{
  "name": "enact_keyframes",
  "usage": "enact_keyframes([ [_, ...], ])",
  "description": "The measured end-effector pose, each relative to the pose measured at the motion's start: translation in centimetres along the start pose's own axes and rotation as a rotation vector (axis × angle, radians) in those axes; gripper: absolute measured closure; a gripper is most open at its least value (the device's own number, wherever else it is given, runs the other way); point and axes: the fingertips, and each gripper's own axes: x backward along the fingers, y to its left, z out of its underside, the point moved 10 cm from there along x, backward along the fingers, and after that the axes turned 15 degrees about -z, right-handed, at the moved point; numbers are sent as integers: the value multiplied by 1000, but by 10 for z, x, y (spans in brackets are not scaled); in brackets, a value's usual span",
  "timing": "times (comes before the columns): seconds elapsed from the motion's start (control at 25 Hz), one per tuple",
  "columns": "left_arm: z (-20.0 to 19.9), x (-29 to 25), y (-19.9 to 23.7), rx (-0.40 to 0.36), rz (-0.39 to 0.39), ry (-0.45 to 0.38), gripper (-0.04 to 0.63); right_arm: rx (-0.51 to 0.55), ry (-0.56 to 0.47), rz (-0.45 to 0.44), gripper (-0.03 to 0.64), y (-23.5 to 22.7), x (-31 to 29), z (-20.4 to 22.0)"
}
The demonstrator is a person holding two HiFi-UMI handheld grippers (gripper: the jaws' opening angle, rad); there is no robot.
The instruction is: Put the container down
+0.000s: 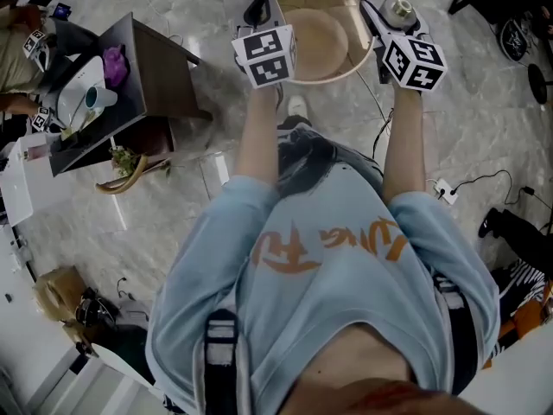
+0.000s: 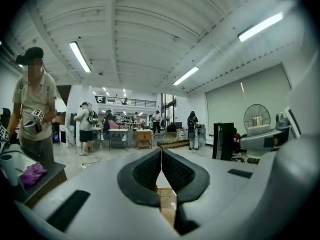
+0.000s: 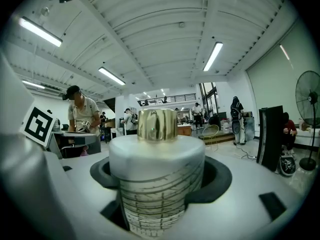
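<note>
Head view: glossy pale marble-patterned floor (image 1: 484,137) fills the frame, with cables trailing across it. The person in a light blue printed T-shirt (image 1: 328,266) stands with both forearms stretched forward.

Landmark: round pale wooden table with a raised rim (image 1: 333,78), directly ahead of the person. To its left and well apart stands a dark square side table (image 1: 160,67), carrying a purple crumpled item (image 1: 115,65) and a white cup (image 1: 99,98).

Left gripper (image 1: 257,9): held over the round table's left rim. In the left gripper view the two ribbed black pads meet at the tips, with nothing between them. Empty.

Right gripper (image 1: 393,15): held over the round table's right rim, level with the left one. In the right gripper view the jaws stand wide and clamp the sides of the white cylindrical container with a shiny gold cap (image 3: 157,174). The black pads show to either side of its body.

Container orientation: long axis roughly upright, gold cap uppermost and pointing at the ceiling. The head view looks down on the cap as a small disc. The lower body carries a fine dark line pattern and the upper shoulder is plain white. It is held in the air at the round table's right edge. How high it sits above the table top cannot be read.

Room, from the gripper views: a large open hall with a white ribbed ceiling (image 3: 165,29) and long strip lights. Several people stand in the background, and a pedestal fan (image 3: 307,104) stands at far right.
</note>
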Motion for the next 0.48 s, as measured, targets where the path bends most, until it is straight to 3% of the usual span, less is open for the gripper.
enact_keyframes([
  [0.28, 9, -117, 12, 4, -18, 63, 568, -70, 64, 64, 258, -54, -84, 12],
  [0.48, 31, -177, 1, -1, 57, 131, 568, -63, 112, 101, 258, -79, -123, 15],
])
